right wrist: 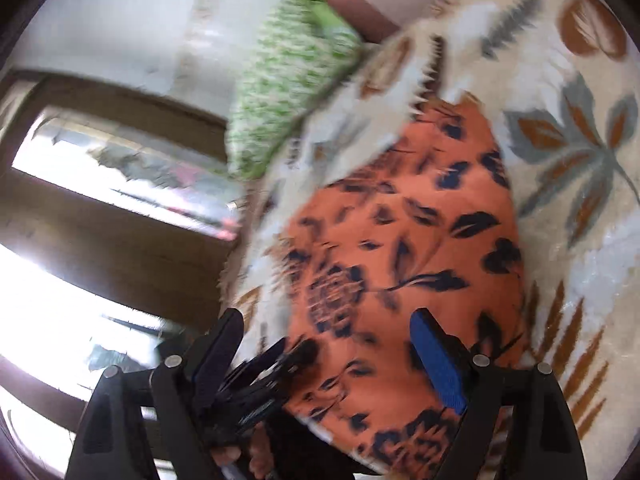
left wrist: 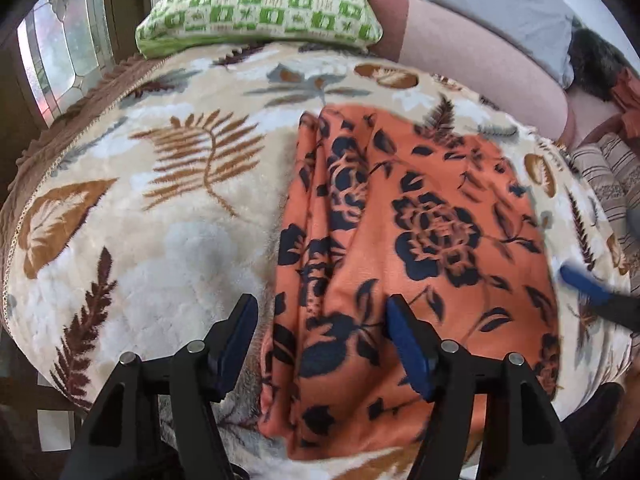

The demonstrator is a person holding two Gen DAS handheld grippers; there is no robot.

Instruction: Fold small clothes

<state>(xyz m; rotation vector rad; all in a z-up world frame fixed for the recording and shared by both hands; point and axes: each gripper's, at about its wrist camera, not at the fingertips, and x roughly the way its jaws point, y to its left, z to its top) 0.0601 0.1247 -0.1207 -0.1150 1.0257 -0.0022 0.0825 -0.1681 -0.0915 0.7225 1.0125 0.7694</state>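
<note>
Left wrist: green pillow point(left wrist: 260, 8) lies beyond orange cloth point(left wrist: 400, 240) on blanket point(left wrist: 160, 200).

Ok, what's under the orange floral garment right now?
The orange floral garment lies on the cream leaf-print blanket, which shows all around it. The garment is folded over itself, so anything between its layers or directly beneath it stays hidden.
</note>
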